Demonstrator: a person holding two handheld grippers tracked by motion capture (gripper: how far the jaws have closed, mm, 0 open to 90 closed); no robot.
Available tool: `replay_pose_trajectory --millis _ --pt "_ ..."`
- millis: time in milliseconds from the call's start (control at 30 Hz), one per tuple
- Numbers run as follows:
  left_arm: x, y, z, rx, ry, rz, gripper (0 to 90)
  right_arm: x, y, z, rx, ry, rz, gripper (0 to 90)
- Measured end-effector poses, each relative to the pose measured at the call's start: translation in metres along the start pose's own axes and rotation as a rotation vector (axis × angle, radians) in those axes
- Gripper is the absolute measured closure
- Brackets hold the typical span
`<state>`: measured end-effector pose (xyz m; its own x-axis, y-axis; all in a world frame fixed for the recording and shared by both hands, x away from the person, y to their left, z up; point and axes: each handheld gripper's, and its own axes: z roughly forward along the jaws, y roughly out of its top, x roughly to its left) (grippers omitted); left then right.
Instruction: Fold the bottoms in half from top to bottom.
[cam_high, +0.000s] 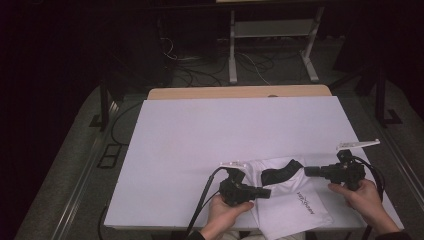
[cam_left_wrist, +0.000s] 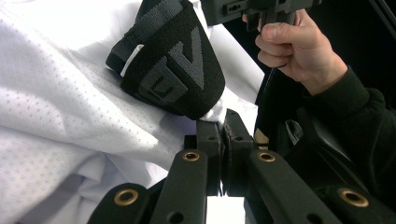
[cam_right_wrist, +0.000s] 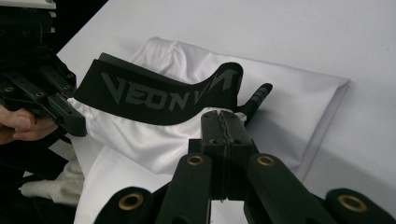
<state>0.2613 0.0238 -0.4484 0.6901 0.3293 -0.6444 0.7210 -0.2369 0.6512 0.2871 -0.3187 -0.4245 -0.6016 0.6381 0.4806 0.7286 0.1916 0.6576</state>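
While one white table (cam_high: 210, 135) is carrying a single white mesh garment (cam_high: 292, 205) at its near edge, one black waistband (cam_right_wrist: 159, 95) is showing "VEON" lettering, and two grippers, left (cam_high: 264, 192) and right (cam_high: 311, 171), are each clamping the fabric beside that band.

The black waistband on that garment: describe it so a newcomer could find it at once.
Start at the white table and go to its near edge, where white mesh shorts lie between the two grippers. The black waistband is the wide elastic strip along the shorts' far end, the only dark part, with grey lettering; both grippers' jaws are closed on the fabric at it.
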Motion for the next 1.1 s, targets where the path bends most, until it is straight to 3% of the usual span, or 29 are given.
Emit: replay_pose_trajectory --millis 300,500,600,833,1033,1100 --pt "0.000 -0.007 0.006 0.005 0.018 0.010 86.8 0.000 -0.001 0.003 0.048 -0.002 0.003 88.2" --pt "0.000 -0.010 0.007 0.009 0.026 0.008 86.8 -0.002 -0.001 0.004 0.084 0.018 0.032 85.9" --pt "0.000 -0.012 0.008 0.011 0.028 0.008 86.8 -0.003 -0.001 0.005 0.102 0.024 0.048 78.4" --pt "-0.001 -0.014 0.010 0.018 0.036 0.019 86.8 -0.001 0.002 0.008 0.099 -0.005 0.027 56.0" --pt "-0.003 -0.015 0.013 0.030 0.043 0.031 86.8 -0.007 0.007 0.014 0.094 -0.018 0.047 49.6" --pt "-0.003 -0.015 0.014 0.030 0.043 0.031 86.8 -0.010 0.010 0.017 0.093 -0.002 0.052 49.2"
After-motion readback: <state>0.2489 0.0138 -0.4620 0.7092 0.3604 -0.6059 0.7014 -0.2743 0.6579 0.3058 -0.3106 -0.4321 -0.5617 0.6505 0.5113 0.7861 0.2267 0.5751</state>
